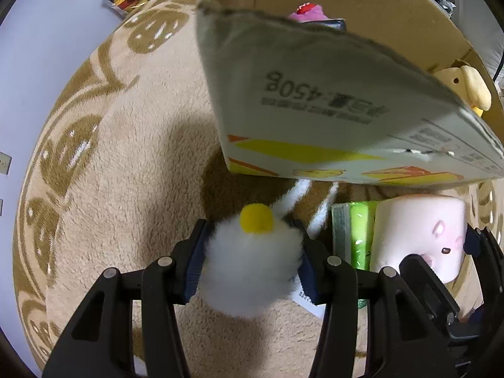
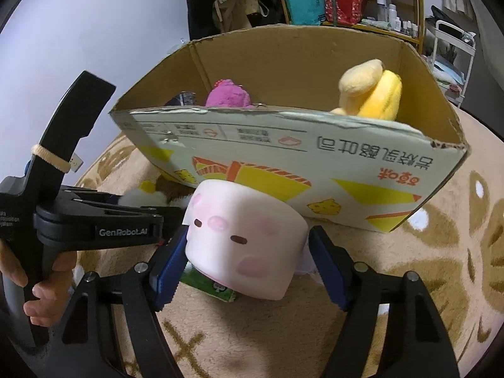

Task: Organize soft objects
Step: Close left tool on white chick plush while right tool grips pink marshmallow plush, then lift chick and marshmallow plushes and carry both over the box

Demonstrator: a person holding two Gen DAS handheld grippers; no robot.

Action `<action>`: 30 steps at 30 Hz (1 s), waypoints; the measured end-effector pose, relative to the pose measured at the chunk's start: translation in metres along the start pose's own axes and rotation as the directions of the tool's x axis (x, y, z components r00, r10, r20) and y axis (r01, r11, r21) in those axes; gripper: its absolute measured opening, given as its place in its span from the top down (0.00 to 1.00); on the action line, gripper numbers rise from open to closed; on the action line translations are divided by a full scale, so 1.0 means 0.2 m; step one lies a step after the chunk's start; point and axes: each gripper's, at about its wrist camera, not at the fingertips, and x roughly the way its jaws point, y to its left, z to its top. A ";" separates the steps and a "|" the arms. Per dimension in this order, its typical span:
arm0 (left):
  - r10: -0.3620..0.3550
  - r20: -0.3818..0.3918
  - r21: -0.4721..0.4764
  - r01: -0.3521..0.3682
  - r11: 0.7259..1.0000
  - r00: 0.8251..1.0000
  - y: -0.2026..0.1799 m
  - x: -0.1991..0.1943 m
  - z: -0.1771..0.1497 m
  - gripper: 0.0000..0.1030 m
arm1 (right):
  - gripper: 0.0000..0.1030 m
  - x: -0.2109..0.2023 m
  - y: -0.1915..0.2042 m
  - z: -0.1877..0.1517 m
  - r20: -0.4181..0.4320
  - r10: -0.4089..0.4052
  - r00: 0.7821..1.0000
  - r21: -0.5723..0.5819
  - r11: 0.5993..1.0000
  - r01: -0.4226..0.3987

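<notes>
with a purple plush and a yellow plush already in the cardboard box, the left gripper pinches a white fluffy toy on the rug while the right gripper brackets, perhaps squeezes, the pink squishy block, both still unboxed.

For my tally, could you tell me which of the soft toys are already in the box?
The magenta plush and the yellow plush sit inside the box; the white fluffy toy and pink marshmallow toy lie outside on the rug.

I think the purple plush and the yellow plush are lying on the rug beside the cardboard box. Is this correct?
Not quite. The purple plush and the yellow plush are inside the cardboard box, not on the rug beside it. The right wrist view shows them behind the box's front wall.
</notes>
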 end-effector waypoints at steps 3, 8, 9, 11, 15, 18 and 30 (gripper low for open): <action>0.009 0.001 0.006 -0.009 1.000 1.000 0.00 0.02 0.01 0.51 | 0.23 -0.01 -0.01 0.00 -0.001 0.001 1.000 0.005 1.000 -0.001; 0.031 0.003 0.025 -0.031 0.999 1.000 -0.03 0.05 0.00 0.51 | 0.23 0.00 0.00 -0.01 -0.007 0.007 1.000 0.008 1.000 -0.007; 0.038 0.004 0.032 -0.038 0.999 0.999 -0.05 0.06 -0.01 0.51 | 0.23 0.00 0.00 -0.01 -0.005 0.004 1.000 0.007 1.000 -0.004; 0.045 0.006 0.039 -0.045 0.998 0.999 -0.06 0.07 -0.01 0.51 | 0.23 0.00 0.00 0.00 -0.005 0.003 1.000 0.003 1.000 -0.003; 0.043 0.014 0.033 -0.043 0.999 0.999 -0.05 0.08 -0.01 0.55 | 0.24 0.01 0.00 0.00 -0.007 0.004 1.000 0.005 1.000 -0.004; 0.031 0.016 0.026 -0.031 0.999 0.999 -0.05 0.03 -0.04 0.66 | 0.32 0.01 0.01 0.00 -0.010 0.011 1.000 -0.005 1.000 -0.011; -0.028 0.028 -0.012 0.028 1.000 0.999 0.02 -0.05 -0.13 0.91 | 0.56 -0.08 0.08 -0.03 0.020 -0.028 0.999 -0.083 0.996 0.030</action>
